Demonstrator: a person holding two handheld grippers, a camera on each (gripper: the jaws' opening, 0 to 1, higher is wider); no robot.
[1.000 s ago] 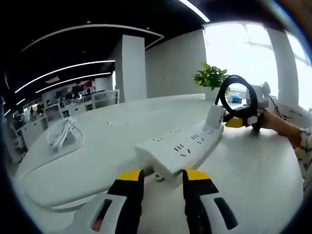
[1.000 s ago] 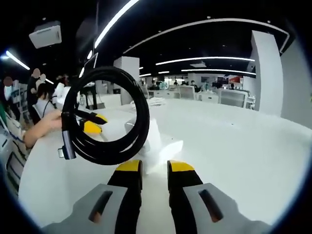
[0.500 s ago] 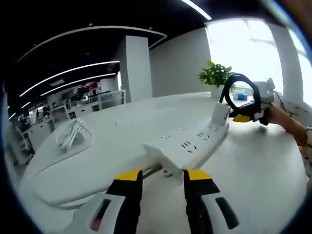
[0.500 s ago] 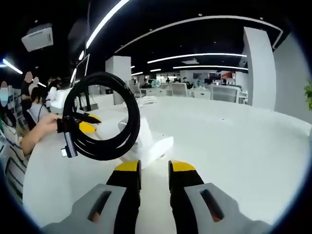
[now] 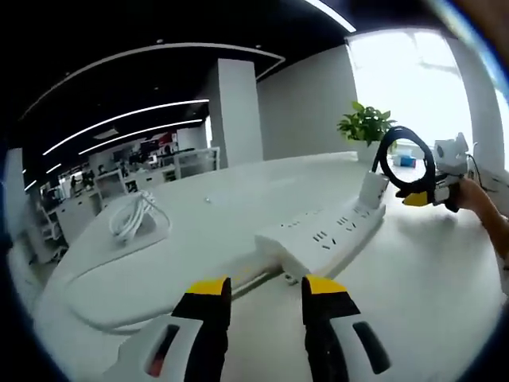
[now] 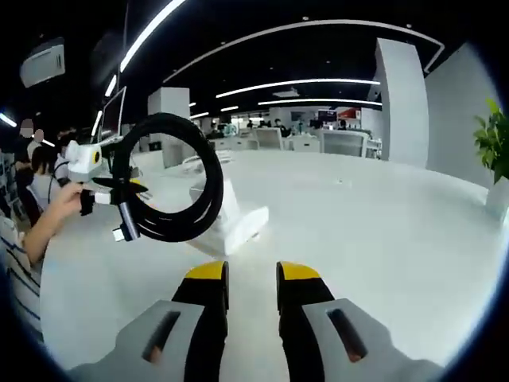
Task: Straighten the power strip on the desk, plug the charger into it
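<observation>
A white power strip (image 5: 322, 235) lies at an angle on the white desk (image 5: 445, 278), just beyond my left gripper (image 5: 265, 288), which is open and holds nothing. A white charger block (image 5: 372, 188) stands on the strip's far end; whether it is plugged in I cannot tell. Past it, a hand-held gripper with yellow tips (image 5: 420, 196) is shut on a coiled black cable (image 5: 384, 157). In the right gripper view the same coil (image 6: 213, 183) hangs from that gripper (image 6: 119, 191), with the strip (image 6: 242, 225) behind it. My right gripper (image 6: 252, 274) is open with a narrow gap, empty.
A bundle of white cable (image 5: 137, 224) lies on the desk's left part, near its curved edge. A potted plant (image 5: 367, 126) stands at the far side, also at the right in the right gripper view as the plant (image 6: 495, 143). A striped sleeve (image 6: 17, 263) and seated people are at the left.
My left gripper has drawn back a little, so the strip's near end now lies farther from its jaws. The gripper with the coil keeps its hold and has lifted slightly. Both views have shifted.
</observation>
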